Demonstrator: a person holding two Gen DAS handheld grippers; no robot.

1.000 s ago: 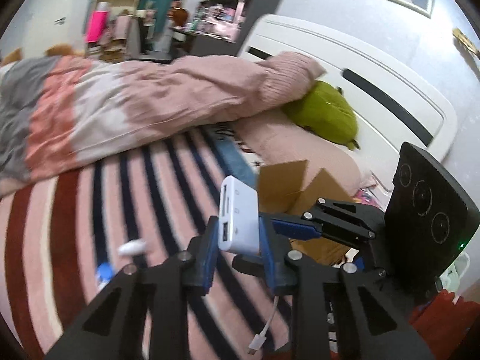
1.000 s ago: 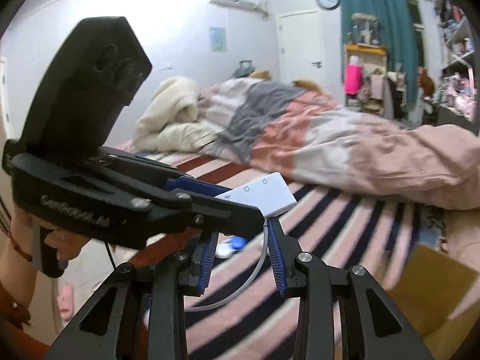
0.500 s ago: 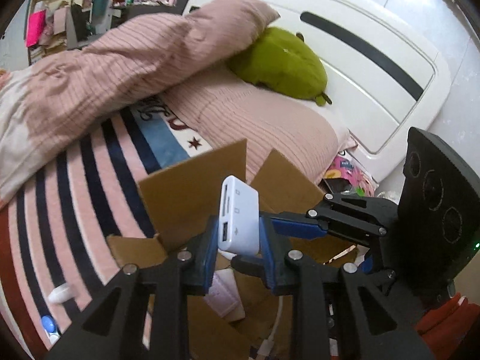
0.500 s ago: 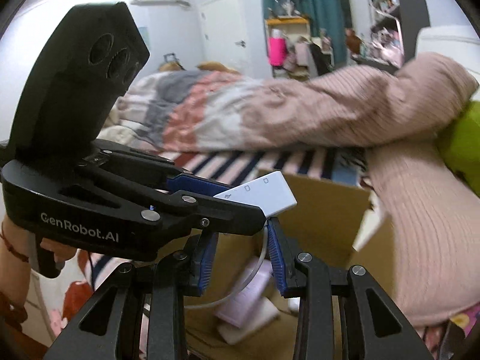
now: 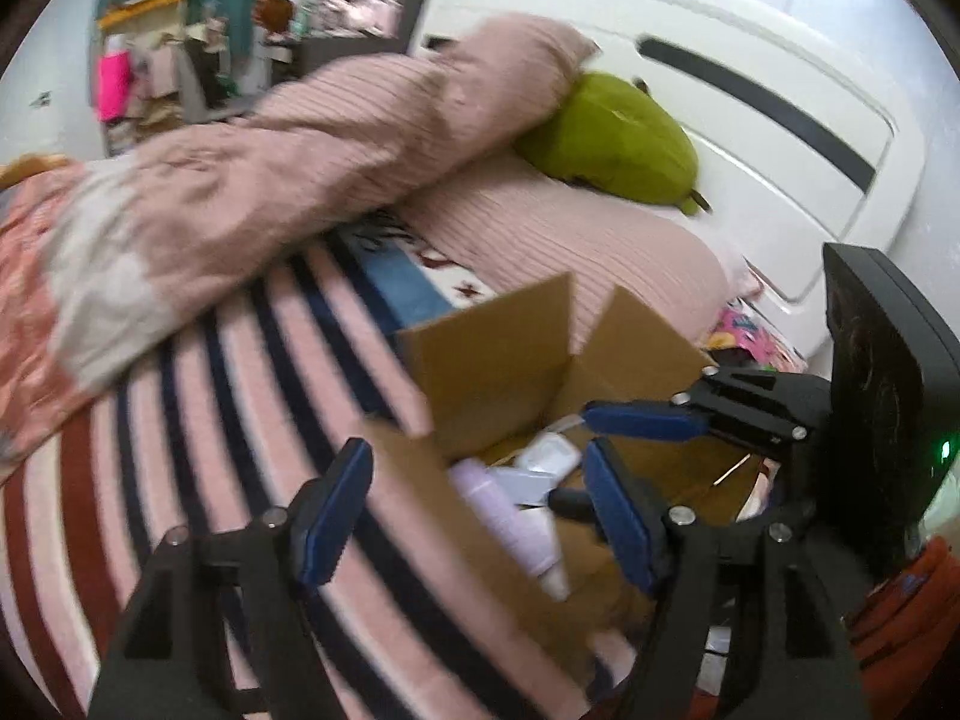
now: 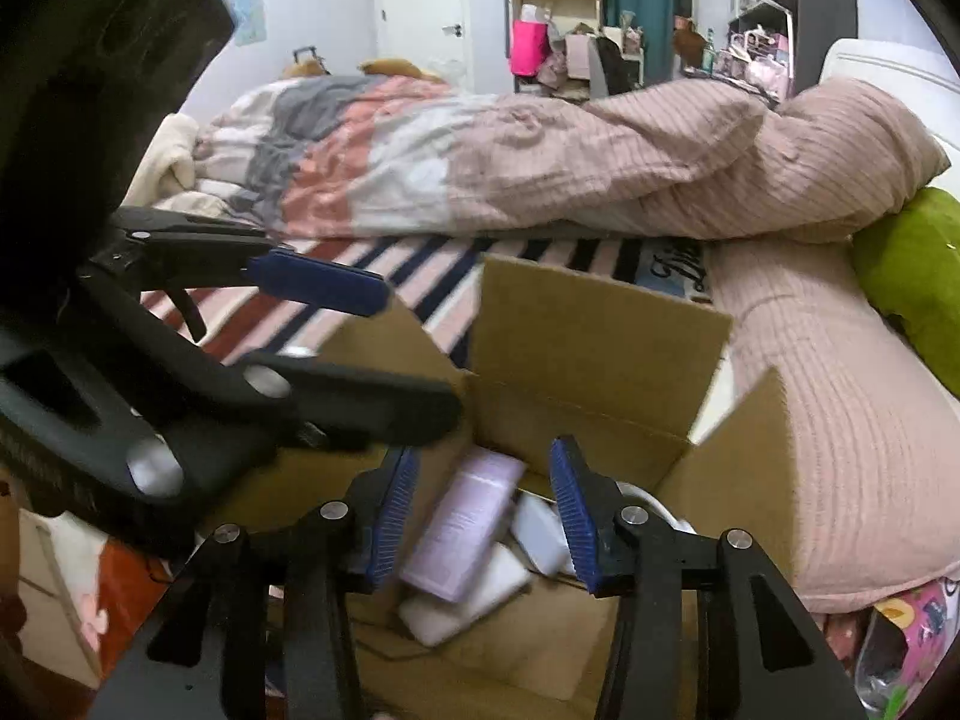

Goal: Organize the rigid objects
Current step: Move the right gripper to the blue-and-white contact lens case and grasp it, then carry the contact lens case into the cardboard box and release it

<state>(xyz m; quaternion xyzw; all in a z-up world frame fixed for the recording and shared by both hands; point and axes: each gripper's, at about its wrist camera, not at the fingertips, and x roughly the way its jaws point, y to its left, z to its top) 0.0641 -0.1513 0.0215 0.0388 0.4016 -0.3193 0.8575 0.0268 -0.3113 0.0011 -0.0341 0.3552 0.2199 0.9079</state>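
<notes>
Cardboard box [image 6: 600, 336] on the striped bedspread [image 5: 198, 420], flaps up, set just beside the pink ribbed pillow [image 6: 840, 420], already holding several rigid objects: lilac bottle [image 6: 465, 519] lying on its side across the middle, pale flat cases [image 6: 540, 531] next to and under it, a white cord near the right wall. Left gripper [image 5: 477, 516] hanging over the box's near corner, fingers spread wide, nothing between them. Right gripper [image 6: 483, 510] poised over the box interior, fingers likewise parted with the lilac bottle seen through the gap but not touched; empty too.

Likely light, all of it: small plastic casings and a slim bottle, stiff enough to take a firm pinch without giving. Smooth, glossy shells, so probably slippery against a glancing grip; best taken across the narrow flat faces, fingers square to the sides, near the middle for balance. For the bottle, across the barrel rather than the tapered cap end, where a pinch would tend to squirt it out. Cord better left trailing than pinched. Box walls thin and floppy on a soft bed, so little resistance if nudged; blurred edges leave finer detail unclear
</notes>
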